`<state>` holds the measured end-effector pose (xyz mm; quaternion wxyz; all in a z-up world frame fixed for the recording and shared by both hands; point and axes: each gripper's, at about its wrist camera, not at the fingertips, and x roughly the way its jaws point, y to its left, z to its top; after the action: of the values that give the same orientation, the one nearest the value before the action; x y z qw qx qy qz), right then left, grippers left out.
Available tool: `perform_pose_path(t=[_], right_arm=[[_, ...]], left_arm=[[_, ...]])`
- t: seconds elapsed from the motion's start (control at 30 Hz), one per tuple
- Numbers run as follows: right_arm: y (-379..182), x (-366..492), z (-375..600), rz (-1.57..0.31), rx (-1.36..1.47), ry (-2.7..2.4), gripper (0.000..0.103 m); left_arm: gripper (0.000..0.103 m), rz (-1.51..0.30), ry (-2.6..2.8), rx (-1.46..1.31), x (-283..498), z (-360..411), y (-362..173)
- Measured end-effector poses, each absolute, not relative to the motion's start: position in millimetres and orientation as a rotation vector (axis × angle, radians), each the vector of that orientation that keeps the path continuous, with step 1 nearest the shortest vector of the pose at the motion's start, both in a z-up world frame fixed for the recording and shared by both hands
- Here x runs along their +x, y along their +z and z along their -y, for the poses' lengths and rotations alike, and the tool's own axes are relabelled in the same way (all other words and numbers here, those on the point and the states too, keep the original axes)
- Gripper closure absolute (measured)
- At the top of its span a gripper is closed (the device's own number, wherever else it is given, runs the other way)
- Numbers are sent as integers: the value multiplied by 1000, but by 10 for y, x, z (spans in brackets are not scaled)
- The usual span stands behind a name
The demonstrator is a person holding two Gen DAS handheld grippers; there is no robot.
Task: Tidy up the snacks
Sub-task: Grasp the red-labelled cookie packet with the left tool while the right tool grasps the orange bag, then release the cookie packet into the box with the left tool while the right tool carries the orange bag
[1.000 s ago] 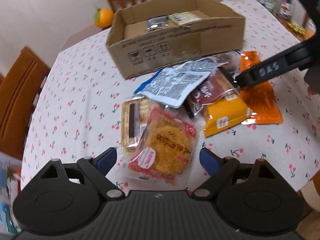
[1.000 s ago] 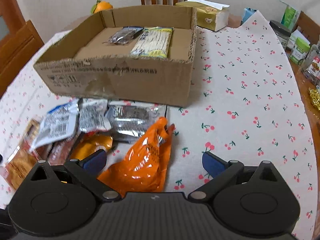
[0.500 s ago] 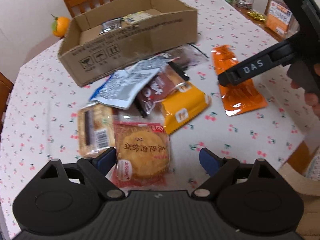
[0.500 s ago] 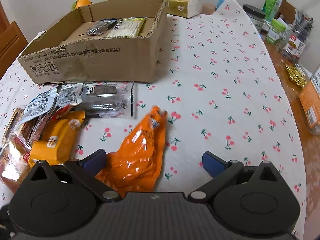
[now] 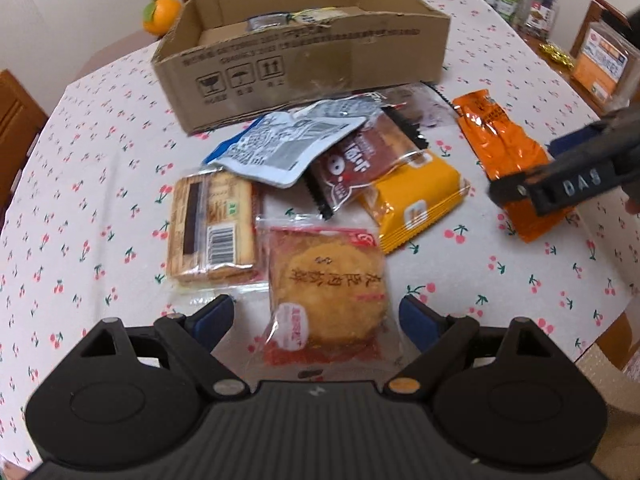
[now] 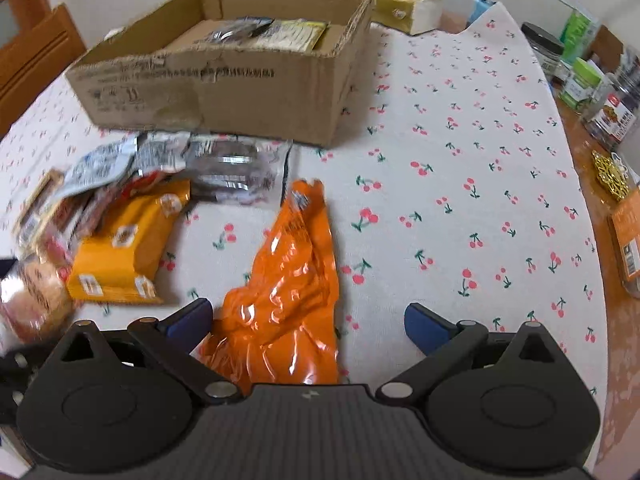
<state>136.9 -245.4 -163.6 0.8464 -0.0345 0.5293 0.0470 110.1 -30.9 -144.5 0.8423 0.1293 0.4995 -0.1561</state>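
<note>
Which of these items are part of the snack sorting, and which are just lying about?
Job: cardboard box, round cake packet, biscuit pack, yellow packet, orange packet, grey-white pouch, brown packet.
Lying about: orange fruit, tissue box, jars.

table (image 6: pixel 460 152), cherry cloth | on it: cardboard box (image 6: pixel 248 92), snack pkts (image 5: pixel 320 184), jars (image 6: pixel 548 50)

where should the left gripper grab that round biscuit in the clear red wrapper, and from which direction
The biscuit pack lies flat on the tablecloth, between the open fingers of the left gripper. Probably best to come straight down from above and close across the disc's left and right edges. The near crimped seam is flimsy, and the striped cracker pack sits close at its upper left.
</note>
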Motion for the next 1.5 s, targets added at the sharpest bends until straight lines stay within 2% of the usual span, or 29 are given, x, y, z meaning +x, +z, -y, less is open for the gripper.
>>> perform_pose_path(t=[0.27,0.43,0.6,0.9,1.03,1.13,1.2,1.5], right_arm=[[-1664,1299,2466,-1087,-147,174,0],[-1673,1244,2486,-1050,-151,187,0],[-1656,1249,2404,-1075,-157,197,0],[-1657,1299,2276,-1069,-158,186,0],[-1628,1360,2309,-1079,-139,158,9],[-1587,1376,2314,-1083,-135,141,22],[-1560,1374,2312,-1081,-134,136,36],[-1545,1345,2331,-1095,-138,102,35]], left_arm=[[16,-1015,-336,326,1026,535,-1414],[33,-1013,-307,291,1040,474,-1383],[42,-1017,-295,262,1087,471,-1396],[42,-1015,-307,276,1116,476,-1403],[48,-1017,-318,266,1122,457,-1393],[48,-1027,-327,246,1139,423,-1381],[48,-1032,-338,242,1148,407,-1375],[48,-1051,-407,261,1130,348,-1322]])
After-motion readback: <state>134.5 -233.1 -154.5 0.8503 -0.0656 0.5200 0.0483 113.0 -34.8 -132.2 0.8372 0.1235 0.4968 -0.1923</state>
